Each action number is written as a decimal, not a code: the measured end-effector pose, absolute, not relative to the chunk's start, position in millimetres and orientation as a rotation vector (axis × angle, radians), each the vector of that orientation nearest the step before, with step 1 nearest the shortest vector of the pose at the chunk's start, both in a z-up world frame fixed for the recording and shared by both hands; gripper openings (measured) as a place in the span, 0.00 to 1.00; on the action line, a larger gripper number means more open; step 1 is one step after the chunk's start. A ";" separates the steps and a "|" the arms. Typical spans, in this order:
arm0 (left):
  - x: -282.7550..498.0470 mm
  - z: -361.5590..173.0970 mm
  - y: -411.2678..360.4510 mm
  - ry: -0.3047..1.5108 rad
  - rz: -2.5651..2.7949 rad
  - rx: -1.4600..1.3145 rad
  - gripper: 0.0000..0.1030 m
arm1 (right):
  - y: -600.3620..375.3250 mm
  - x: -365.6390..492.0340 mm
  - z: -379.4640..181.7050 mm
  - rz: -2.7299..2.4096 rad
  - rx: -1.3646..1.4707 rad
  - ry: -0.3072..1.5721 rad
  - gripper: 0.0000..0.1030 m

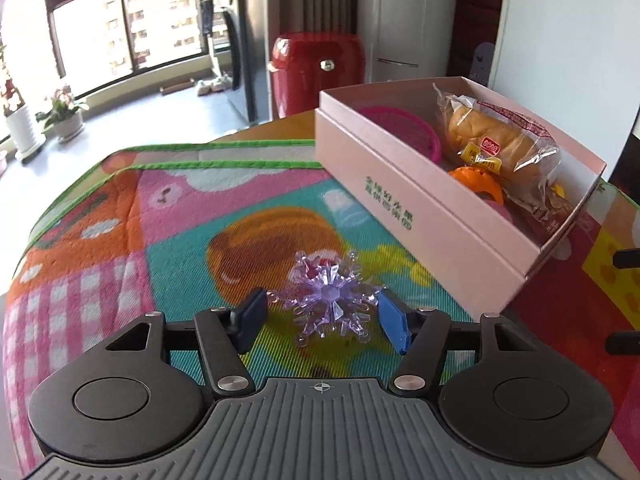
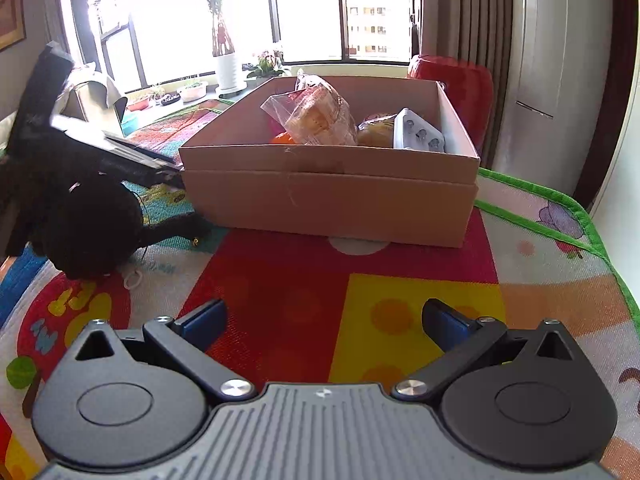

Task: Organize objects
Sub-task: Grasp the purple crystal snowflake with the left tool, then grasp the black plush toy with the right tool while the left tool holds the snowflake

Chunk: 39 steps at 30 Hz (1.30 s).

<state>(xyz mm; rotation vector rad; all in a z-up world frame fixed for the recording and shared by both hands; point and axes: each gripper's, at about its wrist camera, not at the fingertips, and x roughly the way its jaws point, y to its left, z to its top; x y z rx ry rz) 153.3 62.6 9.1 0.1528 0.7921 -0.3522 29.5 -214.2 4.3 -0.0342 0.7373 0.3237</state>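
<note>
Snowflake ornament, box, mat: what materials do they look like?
Snowflake ornament: clear purple-tinted hard plastic, probably acrylic; faceted, glossy, see-through.
Box: matte pink-beige paperboard; crisp folded edges, printed green text.
Mat: printed woven fabric or woven plastic, unclear which; visible diagonal weave, stitched green edging.

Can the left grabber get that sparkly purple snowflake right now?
Probably yes. The purple snowflake already sits between the open fingers of the left gripper on the mat, with nothing in between. The pink box stands off to the side, out of the way.
</note>
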 end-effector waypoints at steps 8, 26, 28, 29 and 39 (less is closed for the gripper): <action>62.9 17.4 128.5 0.757 -0.139 -0.032 0.64 | -215.7 30.1 4.9 0.318 -0.024 0.742 1.00; -43.3 25.9 196.2 0.627 0.049 -0.302 0.64 | -172.7 30.0 18.4 0.449 -0.020 0.879 1.00; -44.7 20.7 196.9 0.636 0.048 -0.311 0.64 | -148.8 19.8 26.9 0.574 0.023 0.886 1.00; -44.9 18.4 197.9 0.639 0.047 -0.316 0.64 | -134.4 15.5 31.3 0.628 0.024 0.887 1.00; -54.7 13.1 207.7 0.612 0.055 -0.379 0.64 | -0.2 -2.7 41.3 0.783 -0.216 0.829 1.00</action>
